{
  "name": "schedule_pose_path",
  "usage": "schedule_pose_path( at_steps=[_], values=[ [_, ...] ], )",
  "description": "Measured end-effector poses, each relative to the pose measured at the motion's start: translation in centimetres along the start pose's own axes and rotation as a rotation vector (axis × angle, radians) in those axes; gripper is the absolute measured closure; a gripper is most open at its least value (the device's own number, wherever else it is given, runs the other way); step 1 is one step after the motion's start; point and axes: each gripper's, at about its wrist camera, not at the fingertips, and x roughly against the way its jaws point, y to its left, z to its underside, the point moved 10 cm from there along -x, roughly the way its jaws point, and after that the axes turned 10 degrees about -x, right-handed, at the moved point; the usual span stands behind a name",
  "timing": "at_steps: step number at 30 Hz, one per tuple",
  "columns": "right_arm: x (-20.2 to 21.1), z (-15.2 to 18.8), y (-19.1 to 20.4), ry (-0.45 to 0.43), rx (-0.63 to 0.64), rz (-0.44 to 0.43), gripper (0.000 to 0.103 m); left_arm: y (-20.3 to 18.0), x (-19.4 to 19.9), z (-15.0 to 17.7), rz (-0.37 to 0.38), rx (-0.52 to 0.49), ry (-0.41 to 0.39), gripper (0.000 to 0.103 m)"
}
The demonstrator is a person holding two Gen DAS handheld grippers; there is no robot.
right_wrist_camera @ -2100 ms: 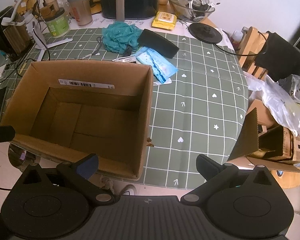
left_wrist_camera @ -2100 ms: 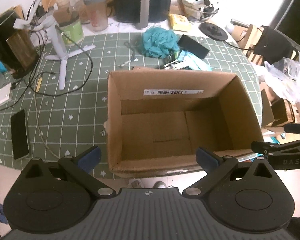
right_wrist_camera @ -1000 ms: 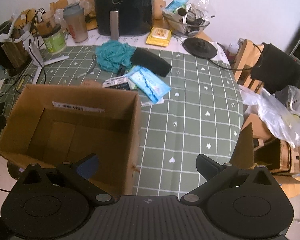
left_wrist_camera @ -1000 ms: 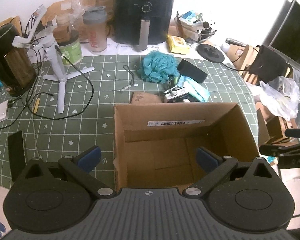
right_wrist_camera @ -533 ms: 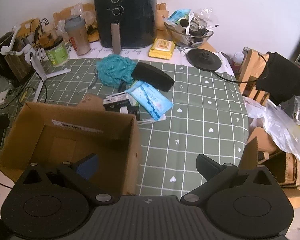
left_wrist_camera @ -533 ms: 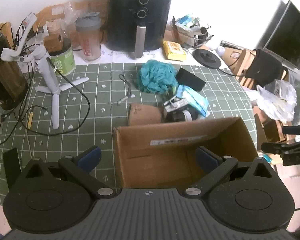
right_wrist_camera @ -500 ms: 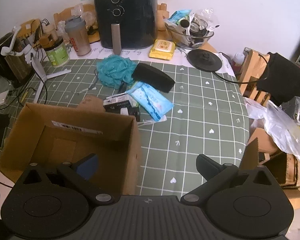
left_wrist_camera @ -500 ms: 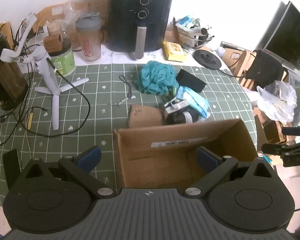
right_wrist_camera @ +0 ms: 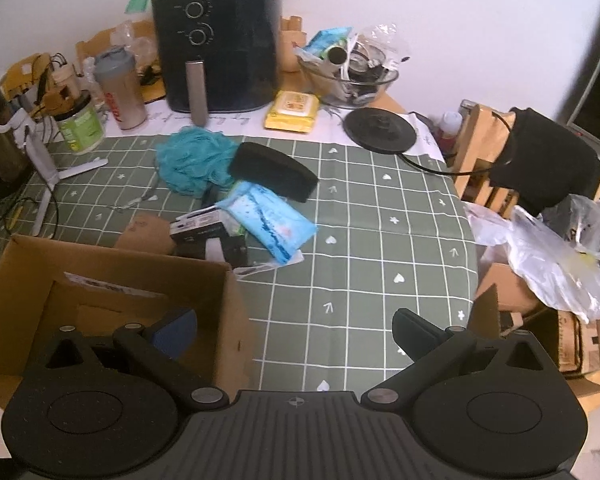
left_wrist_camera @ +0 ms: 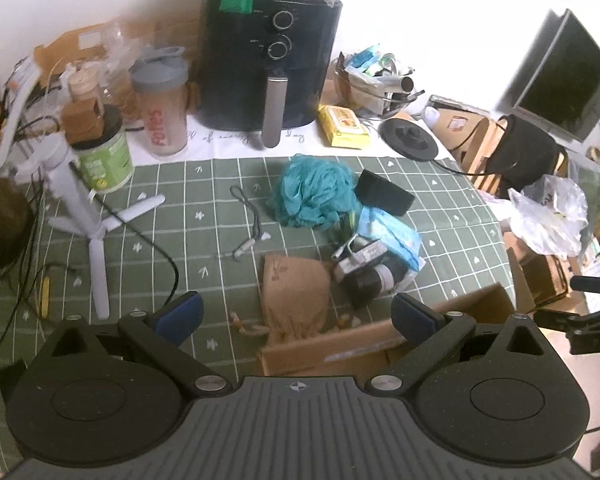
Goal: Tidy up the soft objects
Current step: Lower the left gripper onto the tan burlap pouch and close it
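An open cardboard box stands at the near edge of the green checked table; the left wrist view shows only its far wall. Beyond it lie a teal bath pouf, a black sponge block, a blue tissue pack, a tan cloth pouch and a black and white package. My left gripper is open above the box's far wall. Held open with nothing in it, my right gripper hangs over the box's right wall.
A black air fryer, a shaker bottle, a green tub and a glass bowl of clutter line the table's back. A white tripod with cables is at left. Bags and boxes crowd the right.
Both grippers have pulled up and tilted toward the far side of the table. The box has slid down toward the bottom of both views, and the pouch and package now show behind it.
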Motion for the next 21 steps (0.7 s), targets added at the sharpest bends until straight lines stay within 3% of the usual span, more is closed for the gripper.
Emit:
schedule_pose_path(
  at_steps=[4,5,6,11,14,17,21],
  values=[
    [-0.5,0.2,0.0,-0.008,-0.012,-0.022,0.0,0.7,-1.7,-0.7,0.026,-0.03,0.01,0.001],
    [-0.6,0.2,-0.1,-0.002,-0.022,-0.027,0.0,0.9,-2.1,-0.8,0.039,-0.033,0.014,0.005],
    [-0.8,0.3,-0.1,0.008,-0.036,-0.039,0.0,1.1,-2.6,-0.9,0.054,-0.037,0.022,0.015],
    [-1.0,0.2,0.2,0.051,-0.122,-0.144,0.0,1.8,-5.5,-1.0,0.118,-0.077,0.057,0.018],
    [-0.8,0.0,0.5,0.054,-0.163,-0.195,0.0,2.0,-7.5,-0.8,0.161,-0.096,0.084,0.025],
    [-0.7,-0.3,0.7,0.047,-0.175,-0.21,0.0,2.1,-9.8,-0.2,0.19,-0.123,0.116,0.027],
    [-0.7,-0.4,0.6,0.044,-0.177,-0.2,0.0,2.5,-13.2,1.3,0.244,-0.115,0.195,0.042]
  ],
)
